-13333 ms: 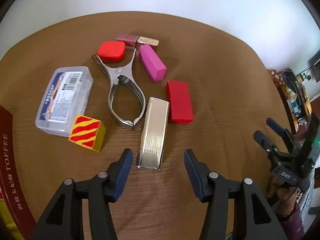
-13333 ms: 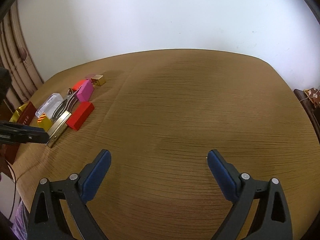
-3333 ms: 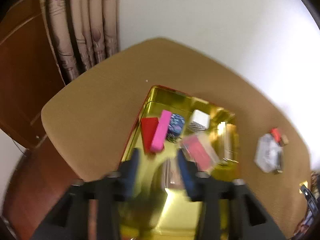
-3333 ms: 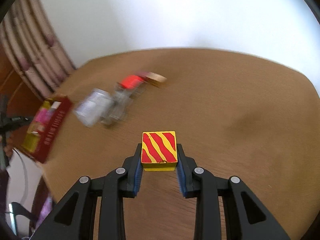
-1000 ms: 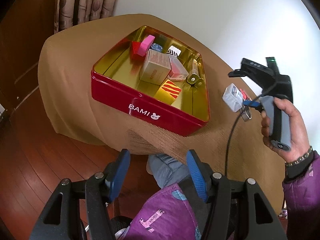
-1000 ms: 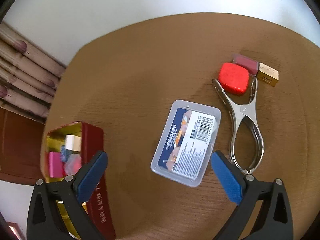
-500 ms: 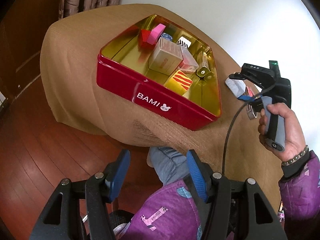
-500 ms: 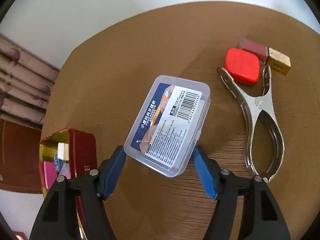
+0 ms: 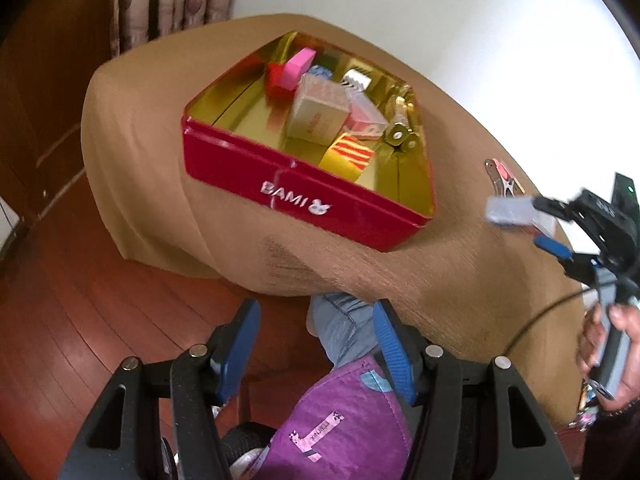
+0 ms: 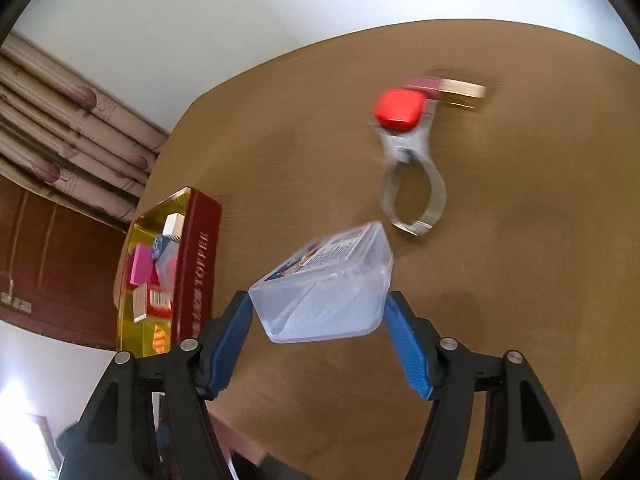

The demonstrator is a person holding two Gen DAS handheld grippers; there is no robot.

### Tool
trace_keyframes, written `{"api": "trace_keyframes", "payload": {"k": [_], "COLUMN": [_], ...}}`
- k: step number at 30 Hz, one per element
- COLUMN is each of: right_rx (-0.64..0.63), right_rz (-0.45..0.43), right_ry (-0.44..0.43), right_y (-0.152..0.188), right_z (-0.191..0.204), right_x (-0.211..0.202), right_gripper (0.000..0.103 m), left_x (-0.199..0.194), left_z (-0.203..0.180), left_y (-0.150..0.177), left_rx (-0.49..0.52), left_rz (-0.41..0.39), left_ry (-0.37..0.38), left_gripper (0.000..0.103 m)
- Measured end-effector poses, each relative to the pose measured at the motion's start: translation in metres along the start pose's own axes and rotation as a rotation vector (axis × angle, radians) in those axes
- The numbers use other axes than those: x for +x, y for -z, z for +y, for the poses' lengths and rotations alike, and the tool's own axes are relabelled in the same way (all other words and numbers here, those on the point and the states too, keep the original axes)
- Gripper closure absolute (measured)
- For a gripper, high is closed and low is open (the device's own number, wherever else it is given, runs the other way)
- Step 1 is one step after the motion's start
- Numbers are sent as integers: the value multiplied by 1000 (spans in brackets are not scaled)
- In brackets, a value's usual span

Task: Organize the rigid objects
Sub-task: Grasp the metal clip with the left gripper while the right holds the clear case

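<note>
One clear plastic box (image 10: 325, 280) sits tilted, clamped between the right gripper (image 10: 318, 320) pads.

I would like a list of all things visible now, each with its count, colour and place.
tin: 1, red outside, gold inside, table edge
striped block: 1, red-yellow, in tin
pink block: 1, in tin
cardboard box: 1, beige, in tin
plastic box: 1, clear, held above table
metal clamp: 1, silver, on table
rounded block: 1, red, by clamp
table: 1, brown
left gripper: jaws open, empty
right gripper: jaws gripping plastic box
</note>
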State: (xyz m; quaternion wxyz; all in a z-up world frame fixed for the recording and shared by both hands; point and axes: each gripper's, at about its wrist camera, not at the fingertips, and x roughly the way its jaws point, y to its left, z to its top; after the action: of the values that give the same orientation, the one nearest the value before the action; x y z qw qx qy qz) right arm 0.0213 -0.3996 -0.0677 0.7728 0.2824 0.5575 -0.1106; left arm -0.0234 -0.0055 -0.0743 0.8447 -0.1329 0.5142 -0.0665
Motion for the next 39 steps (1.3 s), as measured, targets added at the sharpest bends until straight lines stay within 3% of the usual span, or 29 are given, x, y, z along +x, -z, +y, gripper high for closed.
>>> {"api": "trace_keyframes", "payload": {"k": [5, 7, 8, 11, 13, 15, 17, 18, 21, 22, 23, 26, 30, 32, 33, 36, 39], "right_rx": [34, 58, 64, 78, 99, 79, 50, 31, -79, -110, -133, -219, -320, -330, -320, -304, -277], "right_rz": [-28, -30, -31, -39, -31, -60, -64, -71, -125, -122, -111, -59, -4, 47, 62, 29, -59], "right_ry": [-1, -10, -7, 9, -23, -1, 3, -6, 92, 118, 120, 173, 226, 212, 211, 170, 167], "right_y": [12, 14, 13, 12, 11, 10, 7, 3, -18, -27, -34, -49, -57, -58, -58, -57, -46], "right_z": [-42, -57, -62, -89, -102, -104, -104, -103, -97, -96, -96, -94, -85, -89, -92, -107, -128], "right_x": [-42, -55, -60, -69, -65, -67, -66, -65, -68, -67, -64, -48, -15, 5, 10, 8, -11], "right_gripper": [40, 85, 88, 88, 88, 84, 49, 24, 15, 5, 2, 1, 3, 20, 42, 45, 45], "left_x": [-12, -17, -18, -10, 1, 9, 15, 19, 29, 32, 36, 47, 77, 91, 96, 110, 123], "left_z": [-31, -48, -57, -88, -114, -135, -151, -159, -175, -180, -184, -195, -214, -220, -223, -238, -261], "left_y": [2, 1, -1, -17, -31, -41, -51, -56, -67, -70, -72, -79, -89, -97, -99, -108, -112], "left_rx": [134, 198, 223, 267, 302, 328, 338, 336, 348, 346, 347, 354, 349, 329, 320, 320, 383], "left_rz": [-36, -48, -56, -55, -51, -55, -67, -72, -66, -54, -44, -42, 17, 53, 65, 84, 81], "left_ry": [71, 109, 124, 160, 141, 127, 115, 111, 102, 99, 106, 98, 79, 79, 84, 91, 68], "left_gripper": [43, 43, 43, 43, 43, 43, 43, 43, 43, 43, 43, 43, 43, 43, 43, 43, 43]}}
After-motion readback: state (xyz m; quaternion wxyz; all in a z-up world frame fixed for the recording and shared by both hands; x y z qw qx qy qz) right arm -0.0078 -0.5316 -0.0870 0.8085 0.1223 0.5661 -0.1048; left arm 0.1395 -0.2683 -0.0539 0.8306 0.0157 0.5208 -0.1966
